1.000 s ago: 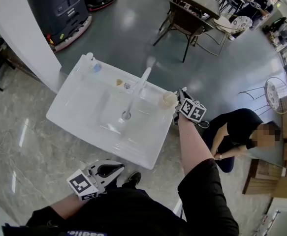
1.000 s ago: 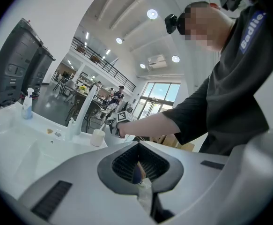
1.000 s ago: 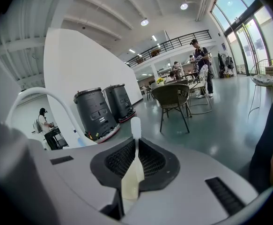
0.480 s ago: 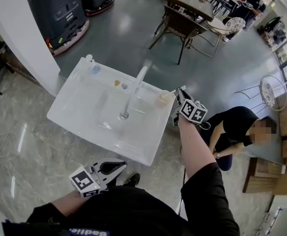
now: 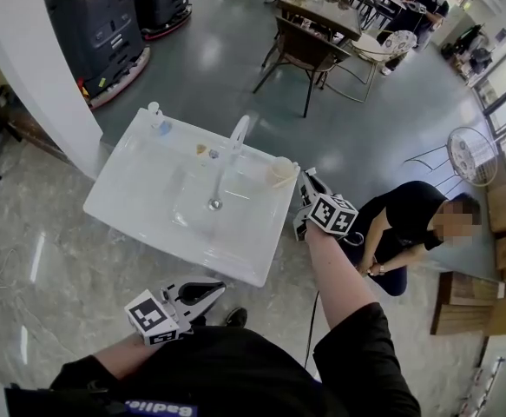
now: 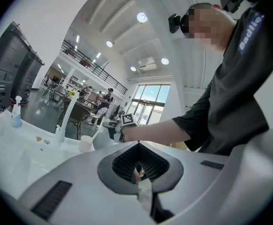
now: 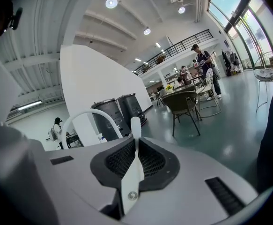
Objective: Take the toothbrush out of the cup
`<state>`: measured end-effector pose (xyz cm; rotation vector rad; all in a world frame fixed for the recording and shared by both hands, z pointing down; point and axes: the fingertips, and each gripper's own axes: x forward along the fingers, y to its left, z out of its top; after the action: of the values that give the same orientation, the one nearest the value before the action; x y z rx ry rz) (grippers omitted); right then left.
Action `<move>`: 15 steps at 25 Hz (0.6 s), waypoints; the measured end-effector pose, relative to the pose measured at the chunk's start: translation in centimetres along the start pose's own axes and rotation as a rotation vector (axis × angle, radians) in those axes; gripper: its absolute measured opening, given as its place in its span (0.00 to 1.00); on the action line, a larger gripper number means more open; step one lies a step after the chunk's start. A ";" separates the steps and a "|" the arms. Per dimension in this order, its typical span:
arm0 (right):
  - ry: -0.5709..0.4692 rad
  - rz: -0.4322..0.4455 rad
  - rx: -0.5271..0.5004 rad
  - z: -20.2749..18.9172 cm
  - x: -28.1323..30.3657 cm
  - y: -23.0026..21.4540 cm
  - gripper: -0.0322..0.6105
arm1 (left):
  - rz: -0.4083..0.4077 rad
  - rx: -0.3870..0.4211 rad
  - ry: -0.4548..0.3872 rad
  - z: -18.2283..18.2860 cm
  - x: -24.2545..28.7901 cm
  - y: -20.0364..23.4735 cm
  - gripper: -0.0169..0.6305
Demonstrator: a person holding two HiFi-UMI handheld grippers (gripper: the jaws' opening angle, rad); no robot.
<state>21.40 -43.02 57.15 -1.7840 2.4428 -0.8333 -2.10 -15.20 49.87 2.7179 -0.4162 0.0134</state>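
**White toothbrush drawn away from the cup.**
The right gripper is clamped on the brush handle, with the brush's far end sticking out ahead of the jaws. Within the last second it has pulled back and up from the cup, which stays upright on the sink's far right corner. The brush now appears clear of the cup, so the removal looks all but done. The left gripper hangs low in front of the sink, its jaws together on nothing.
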 end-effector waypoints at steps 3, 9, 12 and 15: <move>0.004 0.005 0.013 -1.5 -1.7 0.8 0.10 | -0.006 0.006 -0.002 0.0 -0.1 -0.5 0.04; -0.004 0.013 0.047 -3.5 -5.1 2.6 0.10 | -0.014 0.022 -0.012 0.5 0.0 -1.3 0.04; -0.007 0.037 0.066 -4.5 -6.7 3.7 0.10 | -0.020 0.026 -0.012 0.5 -0.1 -1.8 0.04; -0.013 0.062 0.075 -5.3 -8.2 4.8 0.10 | -0.029 0.032 -0.009 0.4 0.0 -2.4 0.04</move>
<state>18.42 -32.52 57.26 -1.6746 2.4111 -0.8934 -1.41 -13.28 48.61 2.7559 -0.3830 -0.0001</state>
